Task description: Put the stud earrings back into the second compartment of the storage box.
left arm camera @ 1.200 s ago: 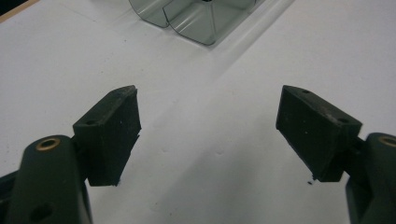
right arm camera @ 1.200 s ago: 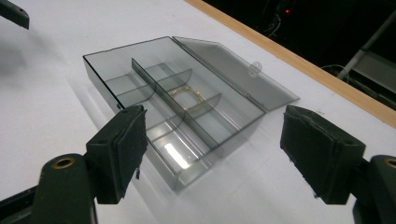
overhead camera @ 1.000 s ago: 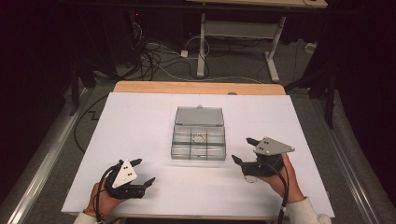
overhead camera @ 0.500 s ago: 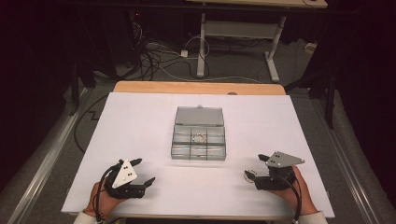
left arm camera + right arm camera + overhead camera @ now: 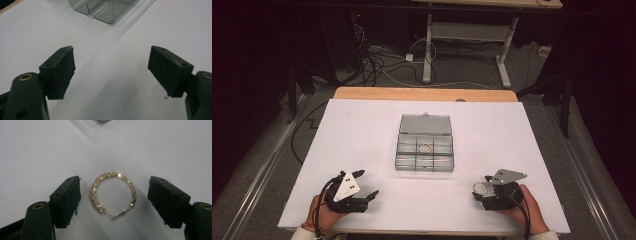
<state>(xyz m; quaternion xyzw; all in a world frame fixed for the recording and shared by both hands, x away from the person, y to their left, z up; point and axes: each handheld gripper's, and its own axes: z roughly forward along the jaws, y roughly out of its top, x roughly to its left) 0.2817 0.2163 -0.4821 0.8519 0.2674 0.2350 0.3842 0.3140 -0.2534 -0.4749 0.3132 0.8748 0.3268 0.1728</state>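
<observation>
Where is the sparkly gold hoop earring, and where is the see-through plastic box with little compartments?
Sparkly gold hoop earring (image 5: 96,192): right gripper view, on its studded left side, between the open jaws.
See-through plastic box with little compartments (image 5: 424,167): high view, on its front wall, at the middle of the white table.

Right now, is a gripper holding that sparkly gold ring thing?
No. The gold hoop earring lies on the white table between the right gripper's open jaws, untouched. The left gripper is open too.
</observation>
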